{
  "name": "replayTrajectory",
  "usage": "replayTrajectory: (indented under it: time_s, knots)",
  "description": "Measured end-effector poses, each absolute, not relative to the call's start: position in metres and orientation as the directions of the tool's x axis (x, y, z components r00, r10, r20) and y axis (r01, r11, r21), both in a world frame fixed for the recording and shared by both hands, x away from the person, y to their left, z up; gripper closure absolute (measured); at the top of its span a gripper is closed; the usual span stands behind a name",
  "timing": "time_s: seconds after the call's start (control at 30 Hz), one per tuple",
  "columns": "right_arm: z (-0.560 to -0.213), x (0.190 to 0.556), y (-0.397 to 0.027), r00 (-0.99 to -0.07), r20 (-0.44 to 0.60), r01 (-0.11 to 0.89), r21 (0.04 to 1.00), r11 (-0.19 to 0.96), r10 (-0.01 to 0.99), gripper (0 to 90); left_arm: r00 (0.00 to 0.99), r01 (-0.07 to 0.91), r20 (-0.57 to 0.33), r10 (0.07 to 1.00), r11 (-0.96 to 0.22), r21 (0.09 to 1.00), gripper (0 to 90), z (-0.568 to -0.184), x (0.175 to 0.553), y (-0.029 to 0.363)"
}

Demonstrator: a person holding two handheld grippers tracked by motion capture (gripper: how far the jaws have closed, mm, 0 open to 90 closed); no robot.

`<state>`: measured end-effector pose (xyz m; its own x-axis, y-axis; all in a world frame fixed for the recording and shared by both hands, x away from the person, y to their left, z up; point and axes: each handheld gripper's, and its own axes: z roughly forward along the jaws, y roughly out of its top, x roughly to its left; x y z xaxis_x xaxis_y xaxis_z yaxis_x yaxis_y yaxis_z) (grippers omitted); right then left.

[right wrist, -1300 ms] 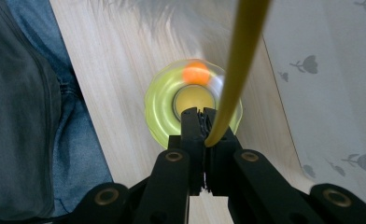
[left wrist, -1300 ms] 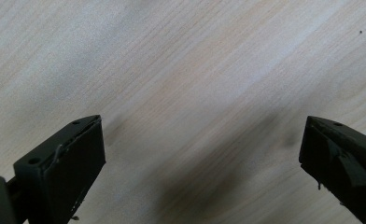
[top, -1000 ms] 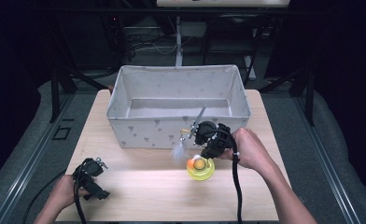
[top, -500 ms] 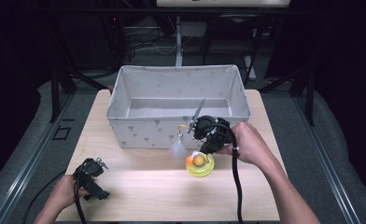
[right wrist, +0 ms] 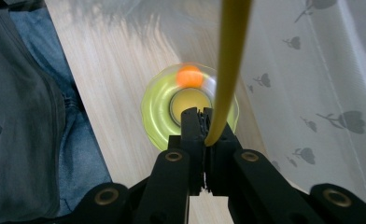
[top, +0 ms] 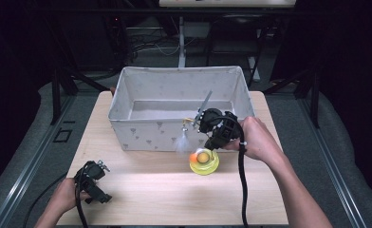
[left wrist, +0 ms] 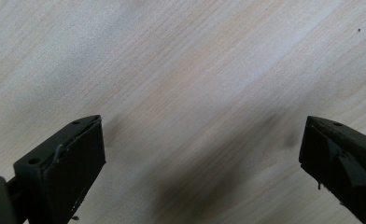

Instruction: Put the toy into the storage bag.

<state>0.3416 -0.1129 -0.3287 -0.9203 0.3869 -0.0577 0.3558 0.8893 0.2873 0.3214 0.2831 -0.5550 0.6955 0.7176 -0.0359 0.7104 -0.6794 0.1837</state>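
Observation:
My right gripper [top: 209, 142] hangs just in front of the grey fabric box [top: 146, 133], shut on a thin yellow wand [right wrist: 228, 65]. In the high view the wand [top: 204, 103] rises over the box's front wall, and a pale feather [top: 181, 141] dangles from it, blurred. Right below the jaws lies a yellow-green round toy [top: 204, 164] with an orange ball [right wrist: 189, 75] in its ring. In the right gripper view my right gripper [right wrist: 202, 116] points straight down at that toy [right wrist: 155, 105]. My left gripper [top: 93, 179] rests open at the table's front left; in the left gripper view my left gripper [left wrist: 202, 154] has bare wood between its jaws.
The fabric box stands across the far half of the wooden table [top: 151, 199], its patterned wall [right wrist: 312, 84] close beside my right gripper. The person's jeans and a grey garment [right wrist: 27, 116] lie beyond the table edge. A black cable [top: 243, 190] trails from the right gripper.
My right gripper has risen slightly and moved toward the box with the wand; the feather swings along with it. The left gripper has stayed put.

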Motion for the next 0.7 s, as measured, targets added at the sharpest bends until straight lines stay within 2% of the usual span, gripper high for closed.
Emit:
replayTrajectory:
  time_s: [0.7]
  knots:
    - [-0.289, 0.353, -0.117, -0.9, -0.045, 0.4, 0.303, 0.865, 0.433, 88.0, 0.697, 0.71, -0.044, 0.715, -0.681, 0.178, 0.4, -0.556, 0.321, 0.283]
